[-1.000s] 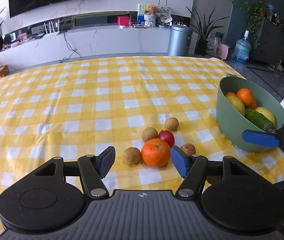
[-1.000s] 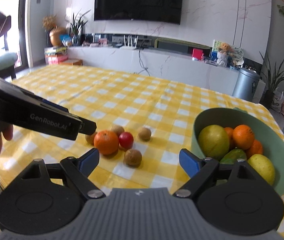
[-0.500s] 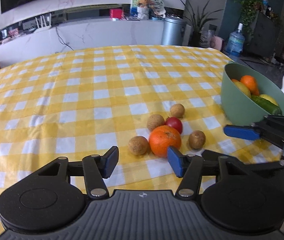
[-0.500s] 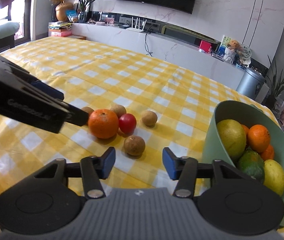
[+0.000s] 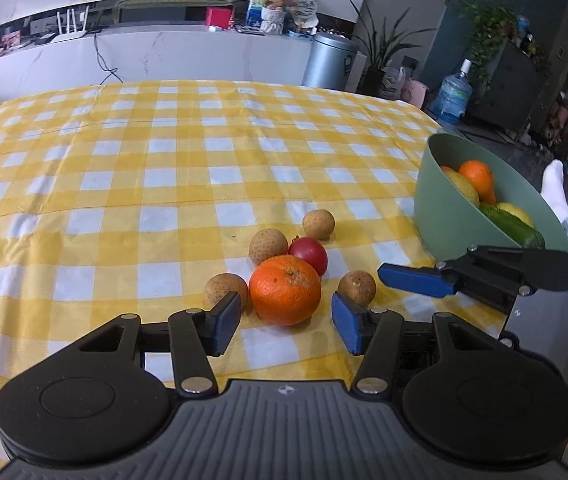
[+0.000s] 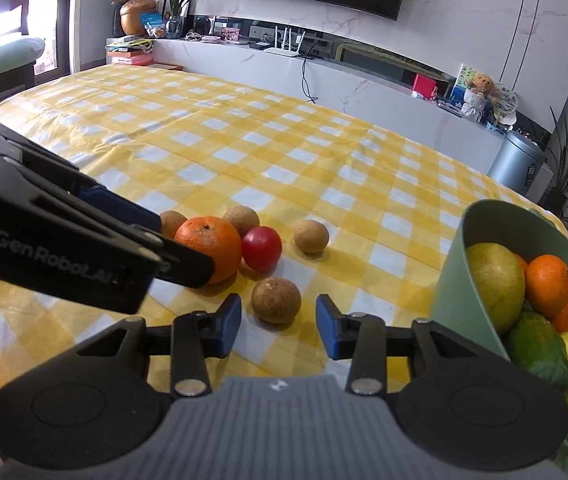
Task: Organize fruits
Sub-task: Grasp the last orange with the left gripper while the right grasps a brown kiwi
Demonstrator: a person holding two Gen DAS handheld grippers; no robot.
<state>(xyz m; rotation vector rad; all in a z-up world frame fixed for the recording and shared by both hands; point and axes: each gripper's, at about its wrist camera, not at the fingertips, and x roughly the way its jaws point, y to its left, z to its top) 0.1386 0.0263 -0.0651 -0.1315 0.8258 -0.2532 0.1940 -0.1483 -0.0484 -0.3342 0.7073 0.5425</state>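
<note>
An orange (image 5: 285, 295) lies on the yellow checked table among several small brown round fruits and a red fruit (image 5: 309, 255). My left gripper (image 5: 286, 322) sits low behind the orange, jaws closing, pads on either side and clear of it. In the right wrist view one brown fruit (image 6: 276, 300) lies just ahead of my right gripper (image 6: 279, 325). Its jaws are closing too and do not touch the fruit. A green bowl (image 6: 456, 280) at the right holds oranges, lemons and green fruit.
The left gripper's black body (image 6: 84, 248) crosses the right wrist view and hides part of the orange (image 6: 210, 246). The table's near edge lies just under both grippers. A person's socked foot (image 5: 554, 188) shows beyond the green bowl (image 5: 436, 184).
Both grippers have sunk closer to the fruit and narrowed their jaws, the right one far more. The right gripper has moved in behind the nearest brown fruit.
</note>
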